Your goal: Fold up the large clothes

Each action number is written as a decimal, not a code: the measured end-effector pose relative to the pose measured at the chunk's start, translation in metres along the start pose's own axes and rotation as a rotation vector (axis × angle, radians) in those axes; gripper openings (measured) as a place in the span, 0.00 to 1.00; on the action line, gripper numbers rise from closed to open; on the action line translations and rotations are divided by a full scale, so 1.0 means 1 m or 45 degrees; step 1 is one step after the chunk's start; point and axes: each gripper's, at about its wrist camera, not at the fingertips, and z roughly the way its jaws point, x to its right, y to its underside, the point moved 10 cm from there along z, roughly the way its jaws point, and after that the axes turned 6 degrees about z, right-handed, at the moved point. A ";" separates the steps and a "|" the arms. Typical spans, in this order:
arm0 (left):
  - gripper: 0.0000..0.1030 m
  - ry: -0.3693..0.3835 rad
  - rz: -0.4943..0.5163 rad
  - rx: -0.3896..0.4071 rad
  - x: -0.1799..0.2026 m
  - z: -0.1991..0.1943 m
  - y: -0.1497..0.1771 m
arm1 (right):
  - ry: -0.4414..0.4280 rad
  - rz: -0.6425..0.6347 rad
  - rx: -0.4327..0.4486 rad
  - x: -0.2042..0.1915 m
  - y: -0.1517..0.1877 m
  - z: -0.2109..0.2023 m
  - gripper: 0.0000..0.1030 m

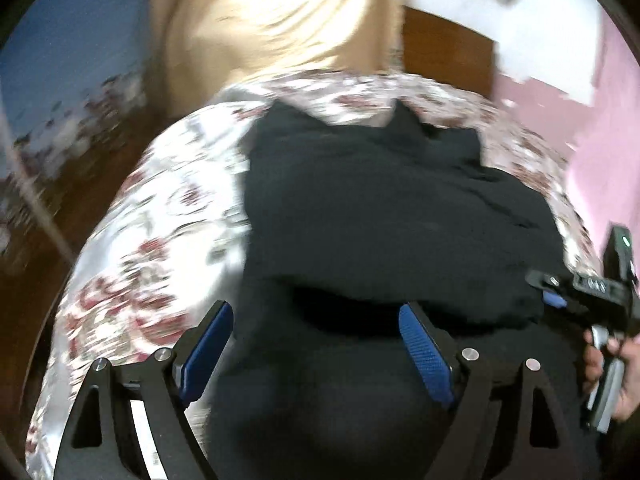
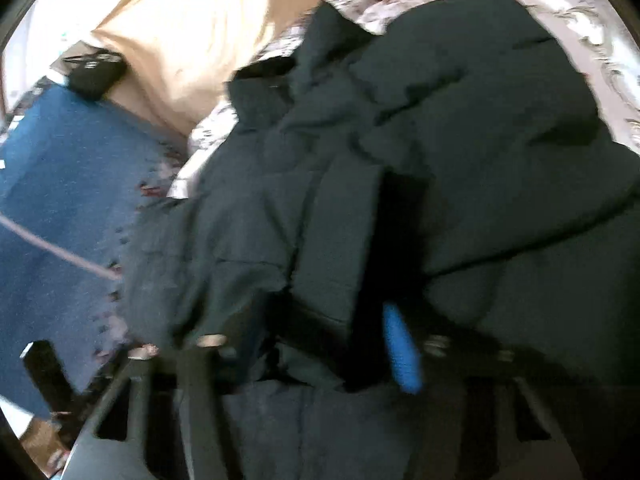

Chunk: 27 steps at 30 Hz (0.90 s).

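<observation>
Blue-padded left gripper (image 1: 316, 336) stands wide apart, empty, above the black garment (image 1: 380, 216), bunched at twelve o'clock on the floral bedspread (image 1: 168, 216). Right gripper (image 2: 320, 344) is buried in cloth; grip unclear. Judged step: regrasping. Next: pinch an edge.

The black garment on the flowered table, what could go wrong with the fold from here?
1. The black garment lies bunched and creased on the flowered cloth, so a fold now may lock in wrinkles.
2. The left gripper stands open with nothing between its pads, so that side is unheld and may sag or slip.
3. Both views are blurred; whether the right gripper has really pinched the fabric is unclear.
</observation>
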 end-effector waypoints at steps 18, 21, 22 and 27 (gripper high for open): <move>0.82 0.062 -0.104 -0.010 -0.025 0.041 -0.039 | 0.369 -0.282 0.562 -0.003 -0.125 -0.152 0.03; 0.82 0.057 -0.076 -0.031 -0.012 0.069 -0.063 | 0.505 -0.326 0.505 0.016 -0.133 -0.129 0.03; 0.82 0.054 -0.064 -0.032 -0.008 0.074 -0.068 | 0.536 -0.340 0.497 0.020 -0.133 -0.126 0.03; 0.82 0.028 0.069 -0.051 0.019 0.105 -0.091 | 0.633 -0.515 0.528 0.001 -0.133 -0.116 0.51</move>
